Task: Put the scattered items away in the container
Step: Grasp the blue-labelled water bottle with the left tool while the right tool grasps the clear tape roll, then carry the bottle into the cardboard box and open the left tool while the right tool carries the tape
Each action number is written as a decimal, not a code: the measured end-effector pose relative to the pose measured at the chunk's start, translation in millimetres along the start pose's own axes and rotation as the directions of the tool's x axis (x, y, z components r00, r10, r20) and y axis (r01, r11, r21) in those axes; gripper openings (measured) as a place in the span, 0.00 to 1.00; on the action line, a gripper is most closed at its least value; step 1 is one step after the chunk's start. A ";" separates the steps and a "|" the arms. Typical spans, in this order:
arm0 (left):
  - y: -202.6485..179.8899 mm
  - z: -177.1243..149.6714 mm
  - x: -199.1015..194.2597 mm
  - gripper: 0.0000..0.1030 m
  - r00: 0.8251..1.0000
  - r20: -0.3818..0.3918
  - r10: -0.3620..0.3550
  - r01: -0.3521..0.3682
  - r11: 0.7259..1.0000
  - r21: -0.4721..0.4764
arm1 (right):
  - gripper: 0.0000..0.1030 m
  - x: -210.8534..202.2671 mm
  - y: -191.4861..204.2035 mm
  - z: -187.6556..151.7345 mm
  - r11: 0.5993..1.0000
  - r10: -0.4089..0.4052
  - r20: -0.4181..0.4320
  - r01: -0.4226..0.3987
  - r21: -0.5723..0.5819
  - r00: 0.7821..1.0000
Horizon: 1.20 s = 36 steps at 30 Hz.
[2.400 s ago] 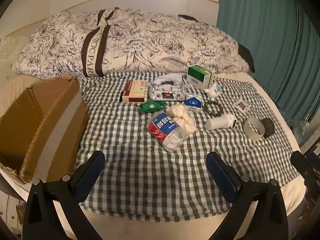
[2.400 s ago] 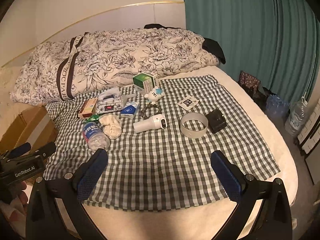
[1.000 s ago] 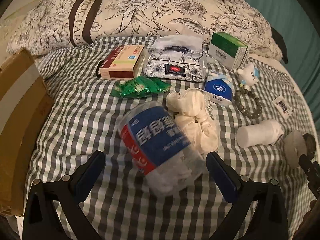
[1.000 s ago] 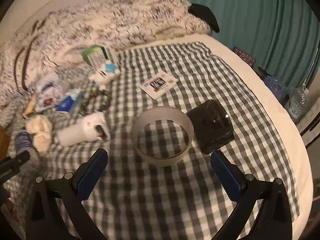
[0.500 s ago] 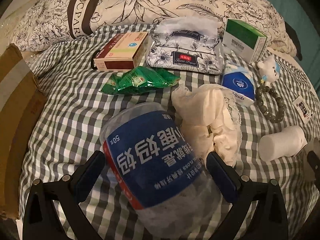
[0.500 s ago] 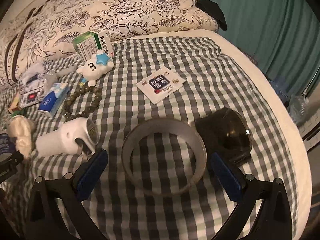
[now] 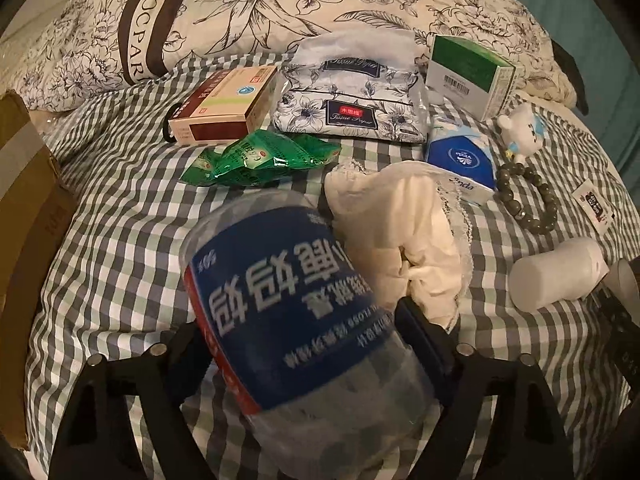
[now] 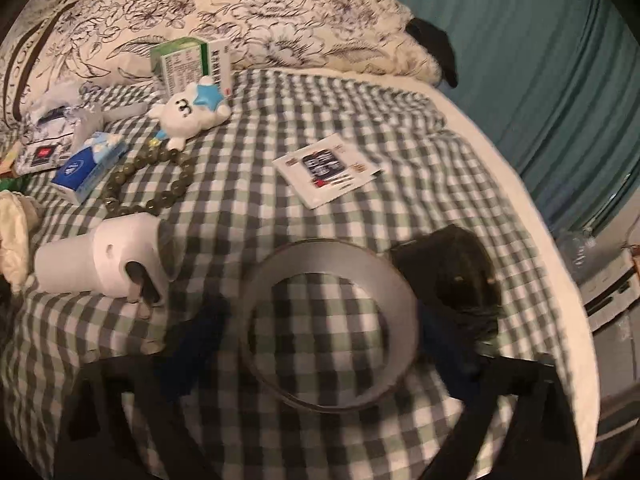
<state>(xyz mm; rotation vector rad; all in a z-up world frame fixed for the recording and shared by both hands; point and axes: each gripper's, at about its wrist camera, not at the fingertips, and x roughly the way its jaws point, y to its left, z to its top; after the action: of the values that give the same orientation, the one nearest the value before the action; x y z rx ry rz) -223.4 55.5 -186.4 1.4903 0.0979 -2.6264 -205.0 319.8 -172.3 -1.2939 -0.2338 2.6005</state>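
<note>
Two handheld grippers closing over items scattered on a gingham-covered bed.

A green checked cloth (image 7: 120,208) covers the bed, with a cardboard box (image 7: 24,216) at its far left edge. The left gripper (image 7: 304,344) has its jaws closing around a clear plastic jar with a blue label (image 7: 288,300), which lies on its side between them, beside a cream cloth bundle (image 7: 404,232). The right gripper (image 8: 320,344), blurred, has its jaws closing either side of a grey tape ring (image 8: 332,320), with a black pouch (image 8: 456,272) just to the right.
</note>
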 end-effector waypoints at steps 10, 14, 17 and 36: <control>8.2 -3.6 -12.1 0.69 1.000 0.007 -0.015 0.015 1.000 -0.011 | 0.80 14.7 -12.7 -7.7 0.989 0.133 -0.020 -0.131 0.075 0.991; 14.3 -5.4 -19.9 0.67 1.000 0.012 -0.013 0.013 1.000 -0.021 | 0.80 4.6 -23.7 -7.3 0.977 0.171 0.016 -0.172 0.127 0.985; 19.5 -6.8 -29.6 0.65 1.000 0.025 -0.013 0.014 1.000 -0.025 | 0.80 -3.1 -23.0 -8.6 0.977 0.166 0.024 -0.168 0.128 0.986; 40.4 -23.4 -95.0 0.63 0.992 0.120 -0.025 0.025 1.000 -0.003 | 0.80 -105.9 -8.2 -37.7 0.960 0.231 0.126 -0.247 0.130 0.965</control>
<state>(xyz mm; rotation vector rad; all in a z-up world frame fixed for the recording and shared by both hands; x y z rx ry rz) -149.7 25.0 -116.7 1.3347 0.1119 -2.7262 -111.8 300.5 -111.9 -1.1969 0.1002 2.8321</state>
